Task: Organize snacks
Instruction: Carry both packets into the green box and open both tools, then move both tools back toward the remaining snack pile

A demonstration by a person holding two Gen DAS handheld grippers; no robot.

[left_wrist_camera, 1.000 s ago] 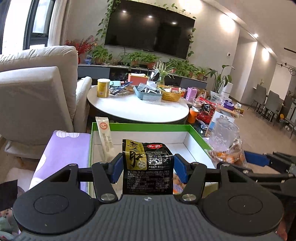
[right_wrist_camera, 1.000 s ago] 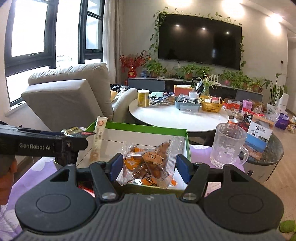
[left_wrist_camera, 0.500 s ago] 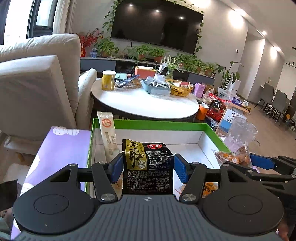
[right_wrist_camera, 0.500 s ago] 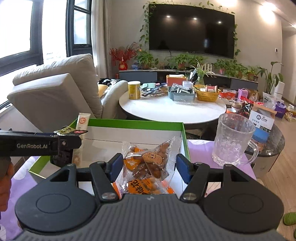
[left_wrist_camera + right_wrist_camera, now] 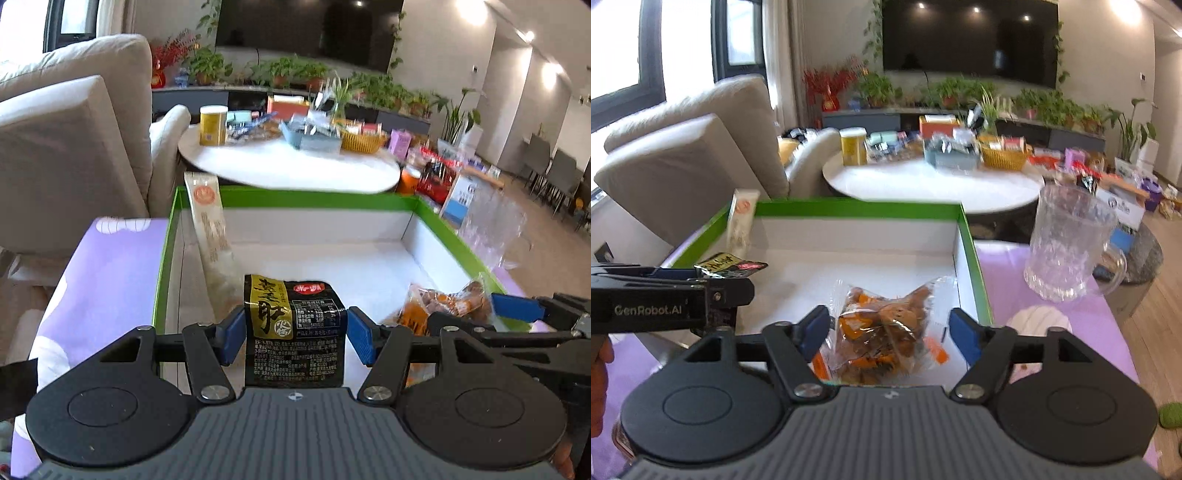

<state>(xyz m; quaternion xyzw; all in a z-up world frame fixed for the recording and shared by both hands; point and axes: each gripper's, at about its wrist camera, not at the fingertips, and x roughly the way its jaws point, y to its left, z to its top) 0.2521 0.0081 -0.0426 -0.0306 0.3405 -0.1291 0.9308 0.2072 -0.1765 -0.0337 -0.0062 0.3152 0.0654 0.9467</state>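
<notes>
My left gripper (image 5: 294, 332) is shut on a black and gold snack packet (image 5: 293, 325) and holds it over the near part of a white box with a green rim (image 5: 295, 195). My right gripper (image 5: 888, 328) has its fingers wider than the clear bag of orange-brown snacks (image 5: 882, 328) between them; the left pad touches the bag and the right pad stands off it. The bag is low inside the box (image 5: 857, 208). A tall cream packet (image 5: 210, 229) leans in the box's far left corner. The left gripper with its packet (image 5: 727, 264) shows at the left of the right wrist view.
The box stands on a purple cloth (image 5: 110, 280). A clear glass mug (image 5: 1071, 243) stands on the cloth to the right of the box. Behind are a round white table (image 5: 288, 166) with jars and baskets, and a beige armchair (image 5: 66, 140) at the left.
Both grippers have moved forward and down over the box. The right gripper's fingers have spread and the bag of snacks sits lower in the box. The left still holds its packet.
</notes>
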